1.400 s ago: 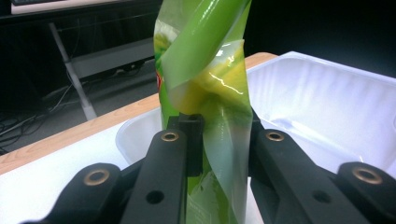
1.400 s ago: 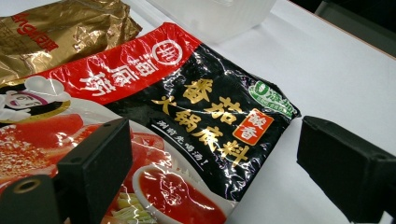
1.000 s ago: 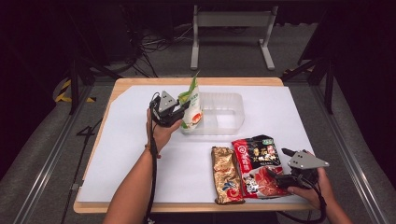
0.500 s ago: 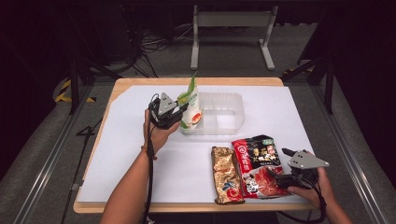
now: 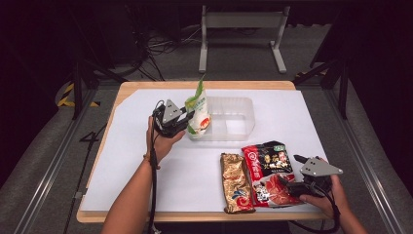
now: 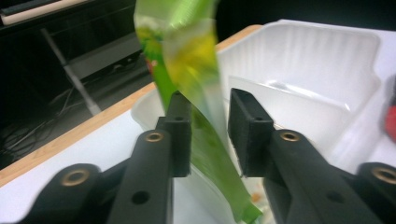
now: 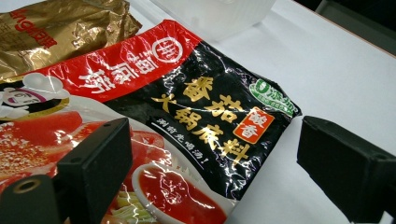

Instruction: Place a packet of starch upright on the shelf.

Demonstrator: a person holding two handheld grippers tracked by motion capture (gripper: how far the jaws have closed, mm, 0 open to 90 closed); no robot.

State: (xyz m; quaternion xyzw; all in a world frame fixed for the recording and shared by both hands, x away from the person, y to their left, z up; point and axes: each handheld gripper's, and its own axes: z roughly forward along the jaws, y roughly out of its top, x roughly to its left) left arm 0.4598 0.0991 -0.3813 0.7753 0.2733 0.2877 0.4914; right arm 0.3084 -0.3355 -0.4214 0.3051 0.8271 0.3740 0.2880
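Note:
A green and white snack bag stands upright at the left end of a clear plastic container. My left gripper is shut on the bag's lower part from the left side. In the left gripper view the bag runs up between the two jaws of my left gripper, with the container behind it. My right gripper rests open at the front right, its jaws wide around the corner of a red and black soup-base pouch. The right gripper view shows that pouch lying flat under my right gripper.
A gold foil pouch lies flat left of the red pouch, near the table's front edge, and shows as the gold pouch in the right gripper view. White paper covers the wooden table. A metal stand is on the floor behind.

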